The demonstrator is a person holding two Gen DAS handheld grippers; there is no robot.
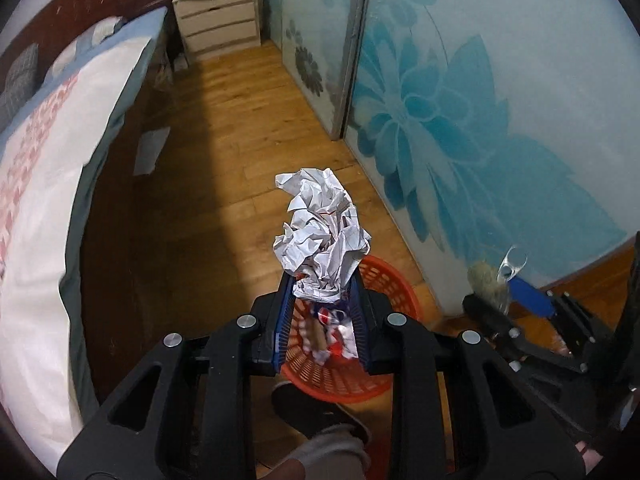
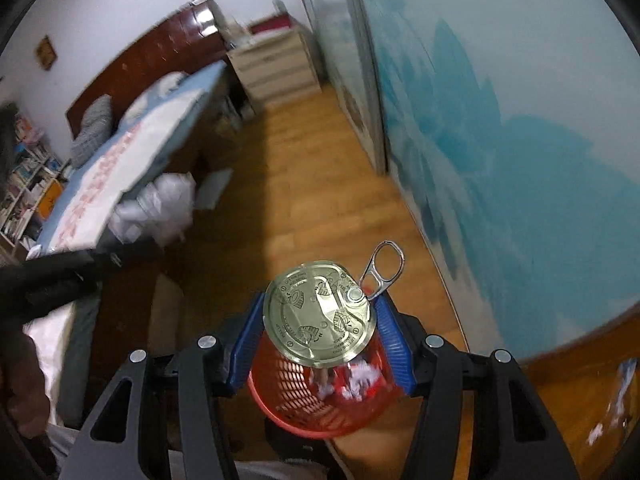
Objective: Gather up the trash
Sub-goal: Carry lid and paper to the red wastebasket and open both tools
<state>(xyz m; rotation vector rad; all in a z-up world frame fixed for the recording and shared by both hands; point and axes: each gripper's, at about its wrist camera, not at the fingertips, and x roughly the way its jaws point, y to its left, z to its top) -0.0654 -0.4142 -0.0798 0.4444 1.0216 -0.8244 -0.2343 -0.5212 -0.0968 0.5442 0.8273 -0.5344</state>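
"Two grippers, both loaded. What is furthest left?"

"The bed (image 1: pixel 68 184), its long edge running toward the drawer unit (image 1: pixel 218 20) at the far wall. Right of that edge a strip of bare wooden floor (image 1: pixel 248 120) runs the length of the room, shut in on the other side by the sliding doors (image 1: pixel 460 80) with blue flowers."

"And the left gripper?"

"The left gripper (image 1: pixel 322 300) is clamped on a crumpled paper ball (image 1: pixel 320 228), which bulges out past the blue pads. Directly under it sits the orange basket (image 1: pixel 396 284), already holding scraps, close to the foot of the doors. A shoe (image 1: pixel 316 408) stands at the basket's near rim."

"Further right?"

"The right gripper (image 2: pixel 320 324) is closed on a tin can (image 2: pixel 320 320), pads against its sides, lid facing the camera, pull ring (image 2: pixel 382 266) lifted. It too hangs over the basket's mouth, just beside the other gripper."

"Any room past the basket?"

"Some floor along the doors, where a blurred scrap (image 2: pixel 612 404) lies at the far right."
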